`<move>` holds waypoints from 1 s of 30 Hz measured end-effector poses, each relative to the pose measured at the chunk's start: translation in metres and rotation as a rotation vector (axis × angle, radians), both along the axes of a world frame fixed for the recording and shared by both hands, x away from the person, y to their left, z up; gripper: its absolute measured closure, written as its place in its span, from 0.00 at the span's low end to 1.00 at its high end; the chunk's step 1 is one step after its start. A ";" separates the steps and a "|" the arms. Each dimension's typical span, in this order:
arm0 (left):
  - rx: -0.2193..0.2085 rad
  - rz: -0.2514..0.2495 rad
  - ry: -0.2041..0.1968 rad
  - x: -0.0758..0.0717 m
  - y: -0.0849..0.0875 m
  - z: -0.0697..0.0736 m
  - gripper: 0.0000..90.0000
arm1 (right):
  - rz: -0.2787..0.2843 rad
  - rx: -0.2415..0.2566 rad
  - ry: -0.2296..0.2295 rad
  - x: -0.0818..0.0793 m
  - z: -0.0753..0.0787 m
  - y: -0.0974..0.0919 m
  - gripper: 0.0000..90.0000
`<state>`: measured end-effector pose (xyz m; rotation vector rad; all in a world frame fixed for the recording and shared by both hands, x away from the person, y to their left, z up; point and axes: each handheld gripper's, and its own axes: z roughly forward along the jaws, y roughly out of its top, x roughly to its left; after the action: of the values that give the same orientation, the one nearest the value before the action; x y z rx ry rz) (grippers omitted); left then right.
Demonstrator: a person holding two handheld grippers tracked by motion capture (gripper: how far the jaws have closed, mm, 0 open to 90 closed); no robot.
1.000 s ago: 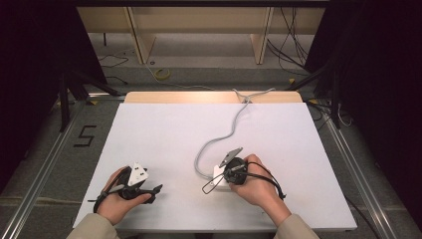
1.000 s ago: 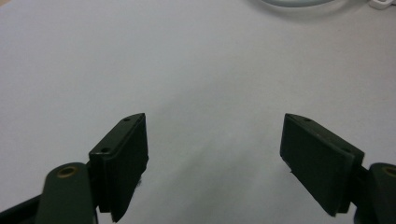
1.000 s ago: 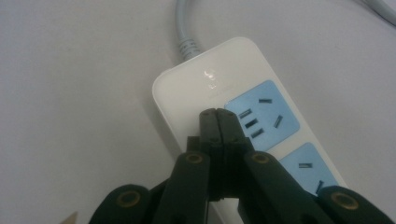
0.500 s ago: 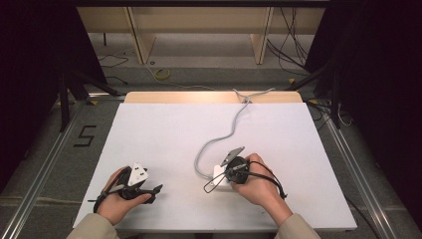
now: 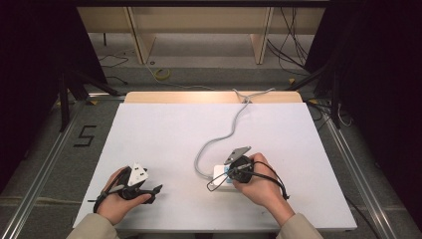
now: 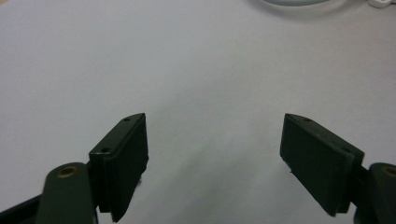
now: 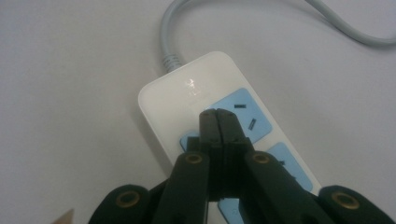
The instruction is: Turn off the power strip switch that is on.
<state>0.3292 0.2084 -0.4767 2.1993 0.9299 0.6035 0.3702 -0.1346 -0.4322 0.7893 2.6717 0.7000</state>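
Observation:
A white power strip (image 7: 205, 88) with blue sockets lies flat on the white table (image 5: 164, 139), right of centre near the front edge. Its grey cable (image 5: 226, 134) snakes back off the table's far edge. My right gripper (image 7: 217, 116) is shut with nothing between its jaws. Its joined tips sit over the strip's top face, beside a blue socket (image 7: 247, 116); I cannot tell whether they touch it. In the high view the right gripper (image 5: 230, 172) points left over the power strip (image 5: 219, 177). My left gripper (image 6: 215, 149) stands open over bare table at the front left (image 5: 157, 190).
The grey cable (image 6: 299, 3) crosses the top edge of the left gripper view. Wooden furniture legs (image 5: 261, 35) and loose cords lie on the floor beyond the table. Metal rails (image 5: 45, 164) run along both sides of the table.

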 end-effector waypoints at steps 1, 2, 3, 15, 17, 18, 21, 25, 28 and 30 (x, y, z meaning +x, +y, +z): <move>0.001 0.000 0.000 0.000 0.000 0.000 0.26 | -0.010 0.008 0.004 -0.001 0.000 -0.001 1.00; 0.000 0.000 0.000 0.000 0.000 0.000 0.26 | -0.008 0.009 0.004 0.000 0.000 -0.002 1.00; 0.001 0.000 0.001 0.000 0.000 0.000 0.26 | -0.011 0.009 0.003 -0.001 0.000 -0.004 1.00; 0.001 -0.001 0.000 0.000 -0.001 0.000 0.26 | -0.044 0.046 -0.014 -0.003 0.001 -0.021 1.00; 0.004 -0.002 0.001 0.000 -0.001 0.000 0.26 | -0.048 0.053 -0.018 -0.003 0.002 -0.024 1.00; 0.002 -0.001 0.001 0.000 -0.001 -0.001 0.26 | -0.051 0.055 -0.020 -0.004 0.002 -0.025 1.00; 0.005 -0.003 0.000 0.000 -0.001 0.000 0.26 | -0.066 0.068 -0.026 -0.004 0.003 -0.029 1.00; 0.001 0.000 0.001 0.000 -0.001 -0.001 0.26 | -0.077 0.079 -0.028 -0.005 0.002 -0.034 0.99; 0.002 0.000 0.002 0.000 -0.001 0.000 0.26 | -0.086 0.086 -0.032 -0.005 0.002 -0.038 0.99; 0.002 0.000 0.000 0.000 -0.001 0.000 0.26 | -0.091 0.093 -0.037 -0.005 0.002 -0.040 0.99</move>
<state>0.3291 0.2077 -0.4771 2.2010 0.9299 0.6042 0.3647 -0.1744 -0.4298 0.9056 2.5680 0.8133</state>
